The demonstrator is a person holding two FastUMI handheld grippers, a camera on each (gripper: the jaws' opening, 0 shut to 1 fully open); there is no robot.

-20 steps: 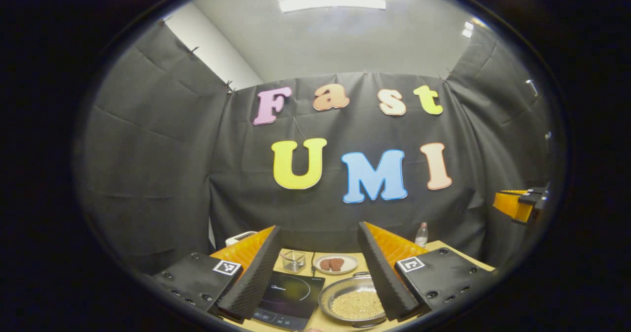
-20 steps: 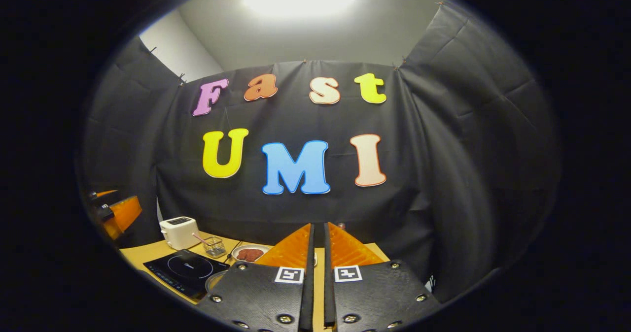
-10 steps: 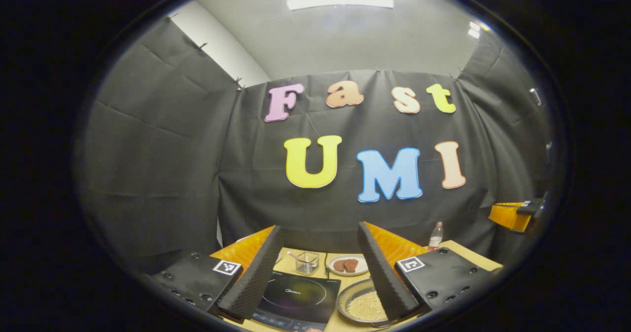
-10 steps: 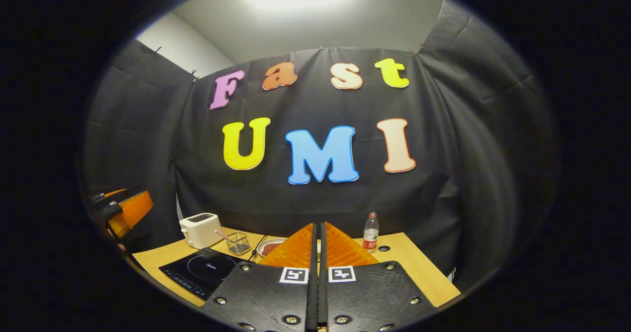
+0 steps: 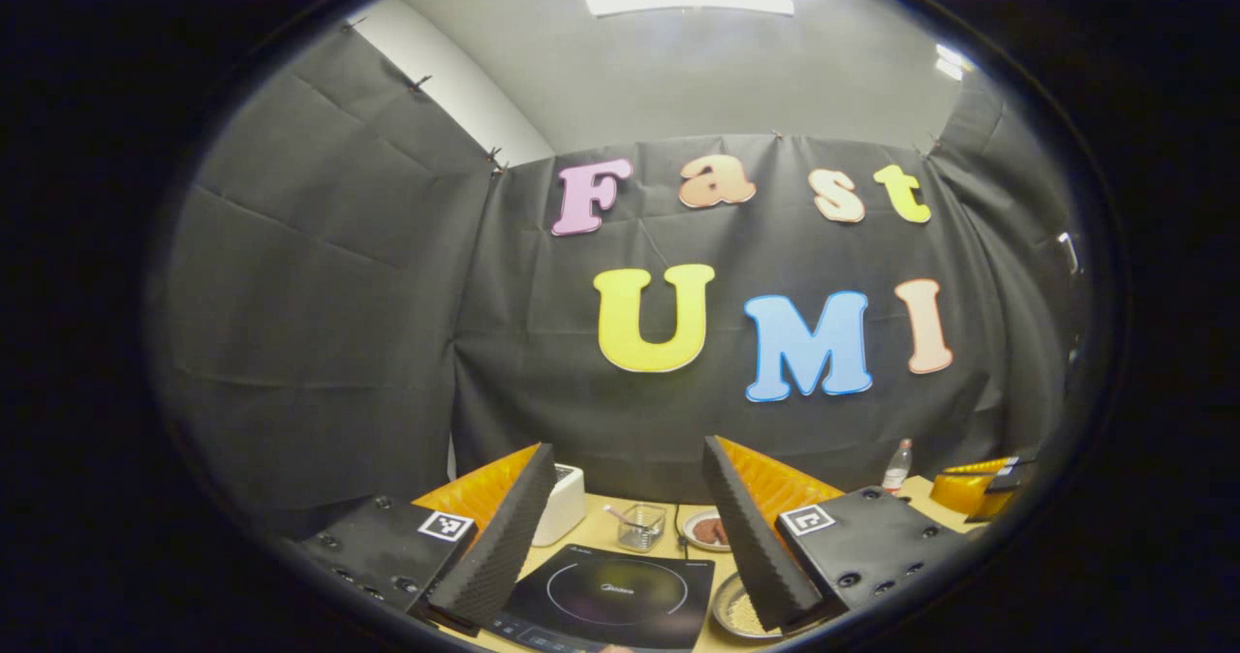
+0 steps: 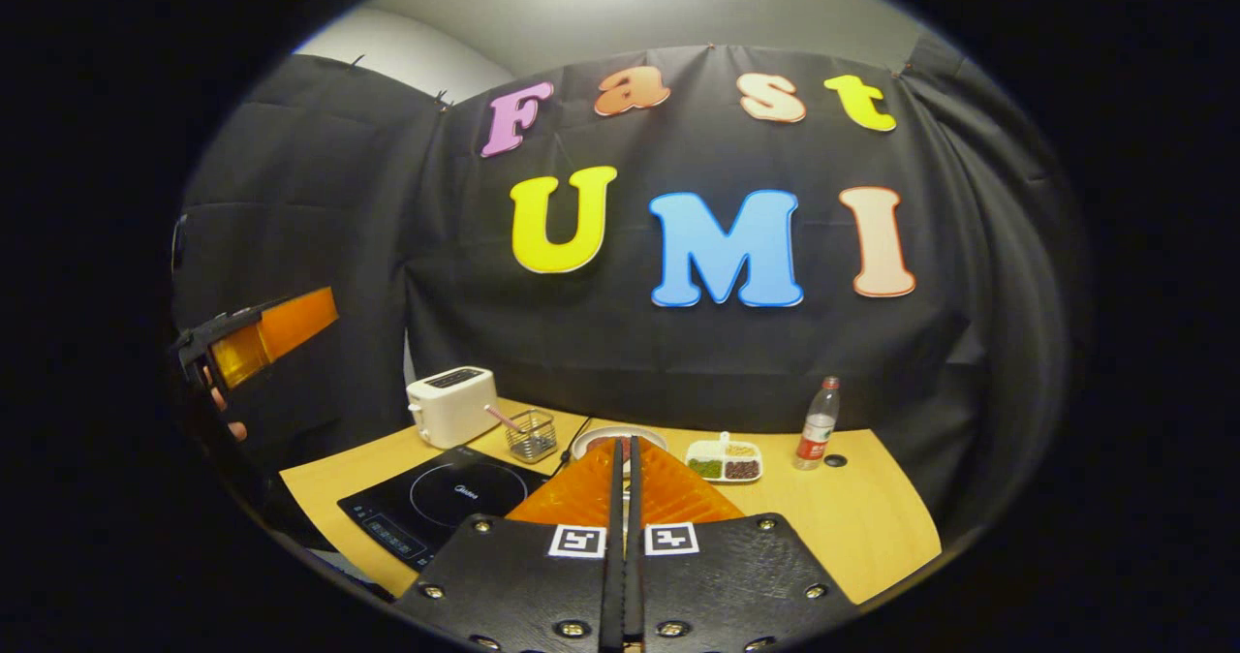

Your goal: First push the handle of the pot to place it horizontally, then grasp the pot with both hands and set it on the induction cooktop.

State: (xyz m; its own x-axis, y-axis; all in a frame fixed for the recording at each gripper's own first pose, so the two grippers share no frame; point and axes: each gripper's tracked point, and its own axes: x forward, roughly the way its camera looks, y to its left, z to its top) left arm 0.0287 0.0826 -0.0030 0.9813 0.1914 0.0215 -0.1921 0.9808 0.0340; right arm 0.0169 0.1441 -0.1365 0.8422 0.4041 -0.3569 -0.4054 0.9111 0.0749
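Observation:
In the left gripper view, a metal pot (image 5: 733, 614) holding pale grains lies low on the table, mostly hidden behind one of my left gripper's fingers; its handle is hidden. The black induction cooktop (image 5: 612, 595) lies to the pot's left, between my spread fingers. My left gripper (image 5: 628, 448) is open, high above the table, holding nothing. The right gripper view shows the cooktop (image 6: 455, 498) at lower left. My right gripper (image 6: 625, 442) is shut with nothing in it, above the table. The left gripper (image 6: 291, 322) hangs at far left with a hand (image 6: 228, 419) behind it.
Along the back of the wooden table (image 6: 862, 527) stand a white toaster (image 6: 450, 406), a small wire basket (image 6: 531, 435), a plate of brown food (image 5: 705, 529), a divided dish (image 6: 724, 461) and a water bottle (image 6: 817, 424). The right gripper (image 5: 978, 486) shows far right.
The left view has swung left, so the cooktop sits between the fingers and the pot has slid behind one finger. The right view has tipped down, showing more table. Jaws unchanged.

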